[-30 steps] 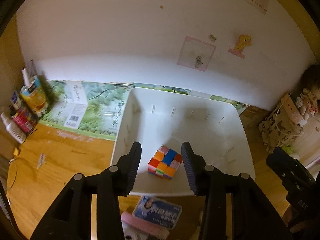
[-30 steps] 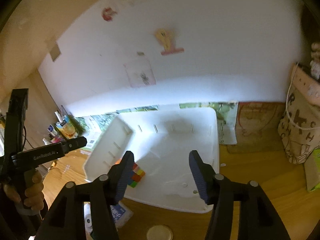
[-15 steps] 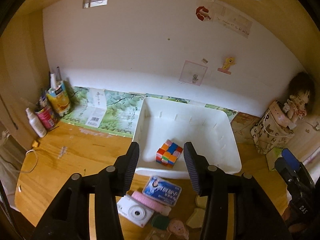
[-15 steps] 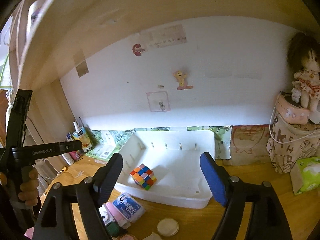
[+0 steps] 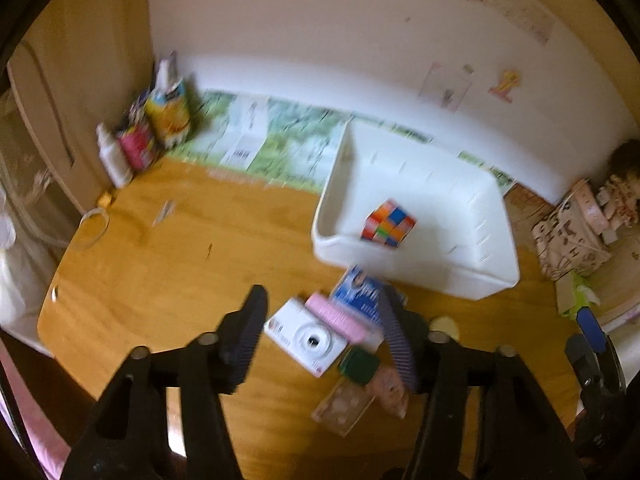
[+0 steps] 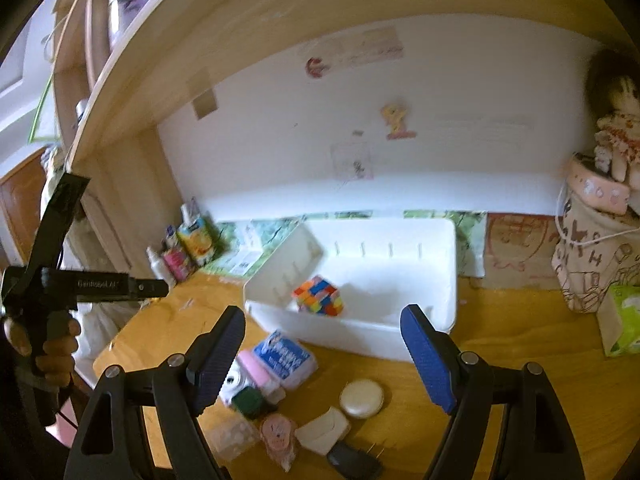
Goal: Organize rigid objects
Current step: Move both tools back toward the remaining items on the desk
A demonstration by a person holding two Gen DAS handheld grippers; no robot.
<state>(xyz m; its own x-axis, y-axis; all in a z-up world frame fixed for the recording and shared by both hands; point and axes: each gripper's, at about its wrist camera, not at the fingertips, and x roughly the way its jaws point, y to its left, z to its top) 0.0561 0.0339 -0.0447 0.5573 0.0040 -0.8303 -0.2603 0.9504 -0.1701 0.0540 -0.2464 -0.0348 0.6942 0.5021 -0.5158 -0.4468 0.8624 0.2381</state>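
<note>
A multicoloured puzzle cube (image 5: pixel 387 224) (image 6: pixel 320 296) lies inside the white bin (image 5: pixel 416 272) (image 6: pixel 360 336), near its front wall. In front of the bin sits a cluster of small items: a white camera (image 5: pixel 308 340) (image 6: pixel 234 384), a pink block (image 5: pixel 336 316), a blue packet (image 5: pixel 360 292) (image 6: pixel 286 356), a green box (image 5: pixel 358 364) (image 6: pixel 248 400) and a round white compact (image 6: pixel 362 398). My left gripper (image 5: pixel 320 336) hovers above the camera, jaws opening, nothing between them. My right gripper (image 6: pixel 324 360) stands open above the cluster, holding nothing.
A white case (image 6: pixel 324 428), a black plug (image 6: pixel 354 460) and a clear box (image 5: pixel 344 404) lie near the desk's front edge. Bottles and packets (image 5: pixel 152 132) stand at the back left. A patterned bag (image 5: pixel 568 240) and green tissue pack (image 6: pixel 624 320) sit right. A shelf overhangs.
Both grippers have drawn back from the bin, bringing the cluster of small items into view. The jaws of both have widened. The cube stays in the bin.
</note>
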